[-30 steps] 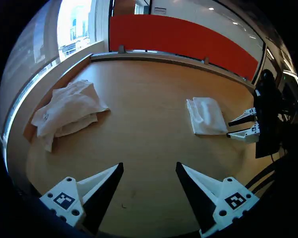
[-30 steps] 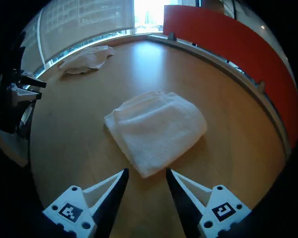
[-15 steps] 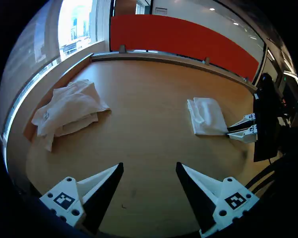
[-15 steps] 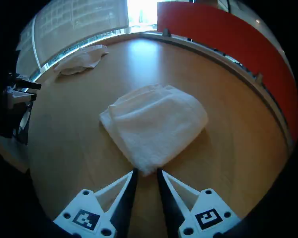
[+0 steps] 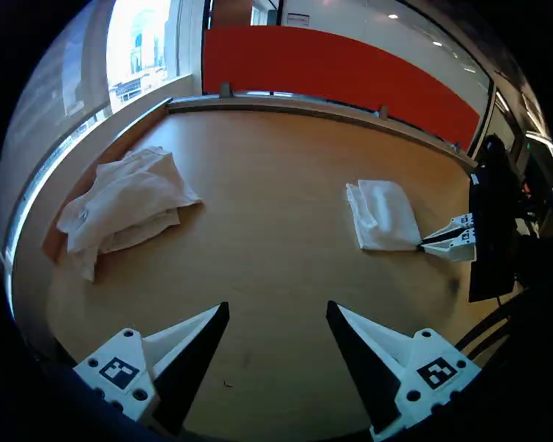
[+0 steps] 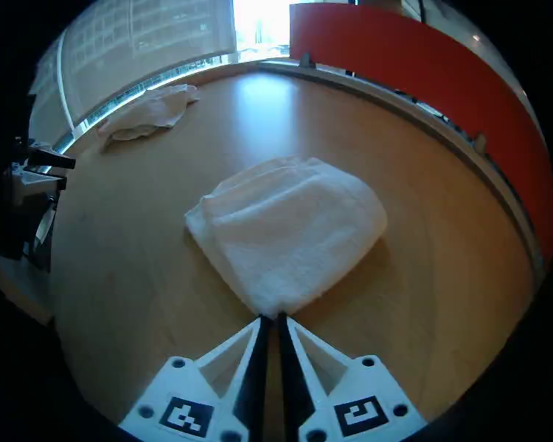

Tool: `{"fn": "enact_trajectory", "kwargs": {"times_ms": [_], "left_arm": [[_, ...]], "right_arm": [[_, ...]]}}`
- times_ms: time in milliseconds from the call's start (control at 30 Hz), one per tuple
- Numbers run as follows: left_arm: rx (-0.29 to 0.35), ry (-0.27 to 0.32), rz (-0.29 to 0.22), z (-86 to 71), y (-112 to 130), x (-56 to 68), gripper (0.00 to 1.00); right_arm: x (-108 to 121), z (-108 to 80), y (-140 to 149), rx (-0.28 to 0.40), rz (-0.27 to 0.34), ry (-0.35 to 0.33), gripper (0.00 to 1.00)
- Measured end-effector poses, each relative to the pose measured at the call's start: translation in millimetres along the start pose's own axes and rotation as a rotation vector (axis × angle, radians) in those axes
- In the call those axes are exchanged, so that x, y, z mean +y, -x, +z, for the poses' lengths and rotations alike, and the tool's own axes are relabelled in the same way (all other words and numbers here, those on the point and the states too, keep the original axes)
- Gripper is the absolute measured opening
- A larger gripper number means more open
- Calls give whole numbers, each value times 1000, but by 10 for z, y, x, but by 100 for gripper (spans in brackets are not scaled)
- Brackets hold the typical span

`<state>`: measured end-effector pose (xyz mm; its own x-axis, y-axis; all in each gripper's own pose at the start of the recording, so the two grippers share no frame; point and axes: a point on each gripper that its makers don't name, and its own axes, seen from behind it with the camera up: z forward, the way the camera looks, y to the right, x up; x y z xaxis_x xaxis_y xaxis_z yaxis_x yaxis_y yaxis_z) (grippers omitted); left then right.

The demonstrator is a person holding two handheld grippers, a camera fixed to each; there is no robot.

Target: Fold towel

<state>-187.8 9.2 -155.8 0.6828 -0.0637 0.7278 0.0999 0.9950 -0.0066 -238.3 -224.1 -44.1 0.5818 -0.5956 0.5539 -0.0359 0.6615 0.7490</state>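
Observation:
A folded white towel (image 5: 383, 214) (image 6: 291, 225) lies flat on the wooden table (image 5: 276, 162). My right gripper (image 6: 270, 318) is shut on its near corner, the fingers almost touching each other; the left gripper view shows that gripper (image 5: 424, 245) at the towel's right corner, held by a person in dark clothing. My left gripper (image 5: 276, 306) hovers open above bare wood with nothing between its fingers, well short of both towels. It appears small at the left edge of the right gripper view (image 6: 55, 169). A crumpled white towel (image 5: 125, 202) (image 6: 147, 110) lies near the window side.
A raised ledge (image 5: 306, 107) runs along the table's far edge, with a red panel (image 5: 335, 66) behind it. Bright windows (image 5: 140, 44) line the left side. Bare wood lies between the two towels.
My right gripper has moved up to the folded towel's corner and closed from open to shut on it. The left gripper has stayed where it was, open.

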Motion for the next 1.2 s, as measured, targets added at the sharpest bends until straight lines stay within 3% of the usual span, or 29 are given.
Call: {"fn": "enact_trajectory", "kwargs": {"times_ms": [267, 467, 867, 1200], "left_arm": [[0, 5, 2, 21, -21, 11, 98], [6, 11, 7, 35, -58, 35, 98], [45, 36, 15, 53, -283, 131, 98], [65, 58, 22, 64, -447, 228, 98]], "right_arm": [[45, -50, -111, 23, -9, 16, 4], [107, -187, -397, 75, -1, 28, 4], [271, -701, -1320, 230, -41, 61, 4], [417, -1082, -1704, 304, -60, 102, 4]]}}
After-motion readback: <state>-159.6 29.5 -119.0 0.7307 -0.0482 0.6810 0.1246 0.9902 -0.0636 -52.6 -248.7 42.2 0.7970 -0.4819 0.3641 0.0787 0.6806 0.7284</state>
